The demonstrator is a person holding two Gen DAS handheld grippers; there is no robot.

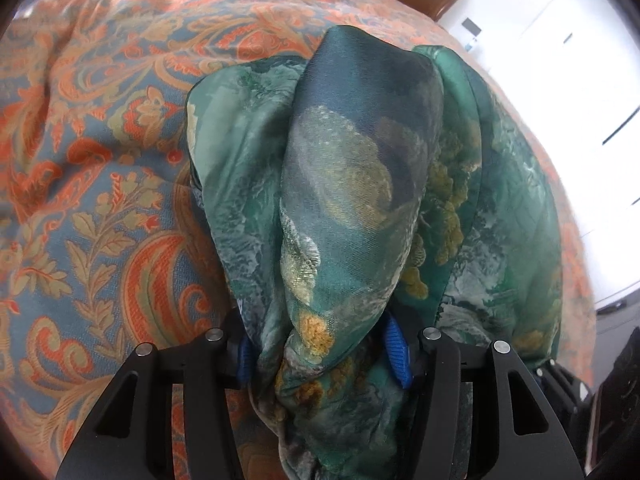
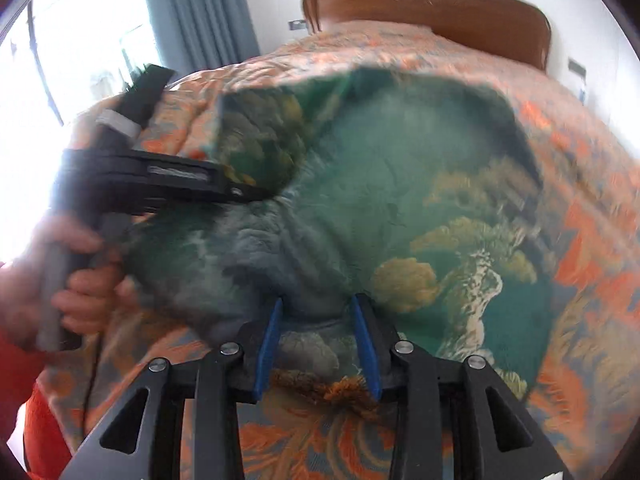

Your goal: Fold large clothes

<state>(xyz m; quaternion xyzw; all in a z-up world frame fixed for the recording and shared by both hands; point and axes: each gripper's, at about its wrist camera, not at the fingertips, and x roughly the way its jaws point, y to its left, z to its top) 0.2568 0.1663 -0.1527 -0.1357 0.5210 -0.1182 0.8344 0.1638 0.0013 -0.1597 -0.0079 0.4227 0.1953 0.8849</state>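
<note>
A green garment (image 1: 360, 160) printed with landscape motifs rises in a thick bunch from my left gripper (image 1: 320, 344), whose blue pads (image 1: 396, 348) are shut on it. In the right wrist view the same garment (image 2: 400, 184) lies spread over the bed. Its near edge is gathered between the blue pads (image 2: 362, 336) of my right gripper (image 2: 318, 320), which is shut on that fold, with creases running to it. At the left, the left gripper (image 2: 240, 192) holds another part of the cloth raised, with a hand (image 2: 80, 280) around its handle.
An orange and blue floral bedspread (image 1: 100, 160) (image 2: 592, 280) covers the bed under the garment. A brown wooden headboard (image 2: 440, 8) stands at the far end. A grey-blue curtain (image 2: 200, 12) and a bright window are at the far left.
</note>
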